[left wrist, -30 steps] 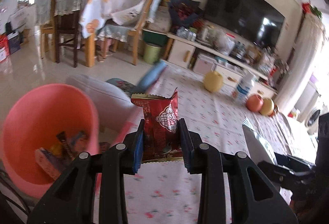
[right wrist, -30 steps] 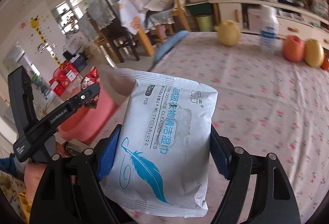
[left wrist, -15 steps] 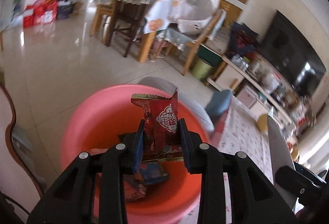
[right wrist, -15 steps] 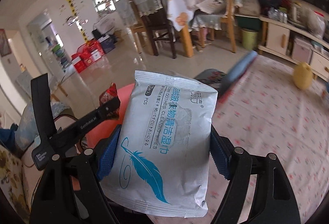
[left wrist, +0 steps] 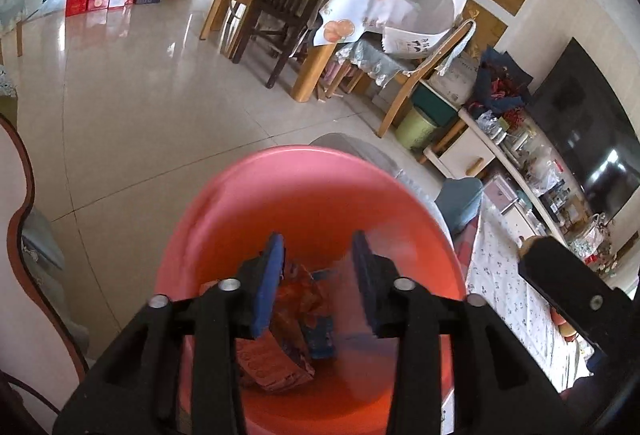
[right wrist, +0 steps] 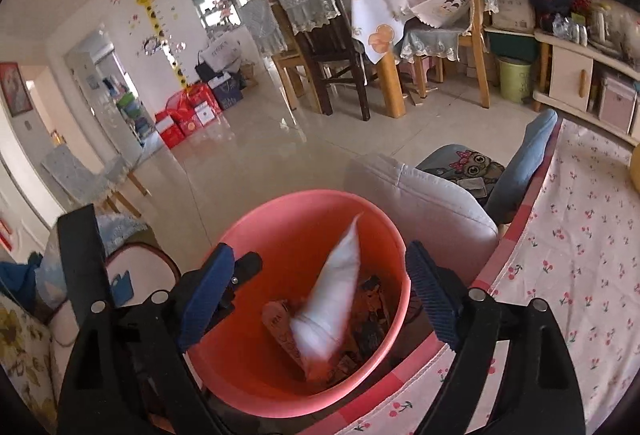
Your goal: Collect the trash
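Observation:
A pink bucket [left wrist: 304,195] stands below the table edge and holds several wrappers. My left gripper [left wrist: 318,283] is open and empty right over it; the red snack wrapper [left wrist: 298,295] lies blurred inside, below the fingers. My right gripper [right wrist: 316,295] is open wide above the same bucket [right wrist: 288,211]. The white wipes pack [right wrist: 332,291] is blurred between the jaws, dropping into the bucket onto other wrappers. The left gripper's black body [right wrist: 84,255] shows at the left of the right wrist view.
The table with a cherry-print cloth [right wrist: 580,235] lies to the right. A grey cushion [right wrist: 420,203] and a blue cushion [right wrist: 524,163] sit behind the bucket. Dining chairs and a table [left wrist: 304,7] stand across the tiled floor. A TV cabinet [left wrist: 520,171] runs along the right wall.
Both grippers moved from over the table to above the bucket and opened. The red wrapper and the white wipes pack have left the jaws and drop into the bucket.

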